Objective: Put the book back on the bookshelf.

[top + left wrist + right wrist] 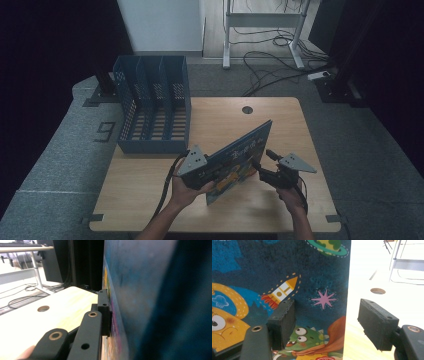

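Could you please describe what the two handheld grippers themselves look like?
Both the left gripper and right gripper are black, each topped by a grey three-cornered plate with a black cable trailing back. Their fingers are blocky black pads on arms with brass-ringed holes.

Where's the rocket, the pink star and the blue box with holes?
rocket (280, 292), right gripper view, its white body.
pink star (323, 299), right gripper view, its middle.
blue box (152, 146), high view, its front wall.
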Available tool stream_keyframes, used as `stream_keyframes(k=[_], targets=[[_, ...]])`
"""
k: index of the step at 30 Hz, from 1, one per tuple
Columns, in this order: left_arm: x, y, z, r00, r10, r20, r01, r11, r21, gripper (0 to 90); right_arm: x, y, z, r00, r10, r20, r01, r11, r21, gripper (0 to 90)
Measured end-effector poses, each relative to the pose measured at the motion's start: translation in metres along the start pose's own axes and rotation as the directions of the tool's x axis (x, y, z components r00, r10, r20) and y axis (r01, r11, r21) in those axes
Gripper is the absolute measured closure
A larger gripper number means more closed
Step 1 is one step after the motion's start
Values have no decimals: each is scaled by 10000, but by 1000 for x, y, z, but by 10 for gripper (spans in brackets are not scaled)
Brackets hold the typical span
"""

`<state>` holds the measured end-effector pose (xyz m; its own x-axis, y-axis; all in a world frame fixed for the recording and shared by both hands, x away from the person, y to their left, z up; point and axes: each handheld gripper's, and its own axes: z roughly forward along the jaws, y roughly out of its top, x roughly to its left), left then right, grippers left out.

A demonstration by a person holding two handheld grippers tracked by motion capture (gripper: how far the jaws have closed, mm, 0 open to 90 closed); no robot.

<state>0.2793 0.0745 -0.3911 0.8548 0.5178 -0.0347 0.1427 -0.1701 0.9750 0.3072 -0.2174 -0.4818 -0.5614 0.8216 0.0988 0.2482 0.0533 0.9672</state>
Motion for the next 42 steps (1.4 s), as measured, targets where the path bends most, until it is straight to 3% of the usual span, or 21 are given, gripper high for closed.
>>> stream_keyframes(k=[8,12,18,25,33,42], targets=[[-3,-2,5,9996,-256,69,258,9995,-172,761,-1,1,-2,9999,25,125,-24,9999,-97,271],[-7,-3,8,9999,-133,-101,130,9996,-239,785,-2,1,-3,9999,14,107,-13,10000,-90,271],[-12,-4,8,9984,375,-421,-390,9987,-339,815,-5,1,-5,9997,61,228,-56,9998,-190,274],[-13,-4,9,9989,205,-432,-225,9987,-461,815,-10,2,-10,9994,164,315,-154,9994,-311,275],[-9,-2,7,9984,-379,-415,347,9965,-755,820,-15,3,-16,9984,317,471,-293,9983,-495,277],[-6,0,1,9970,-731,-240,706,9933,-915,820,-18,3,-21,9968,501,624,-464,9972,-586,279]])
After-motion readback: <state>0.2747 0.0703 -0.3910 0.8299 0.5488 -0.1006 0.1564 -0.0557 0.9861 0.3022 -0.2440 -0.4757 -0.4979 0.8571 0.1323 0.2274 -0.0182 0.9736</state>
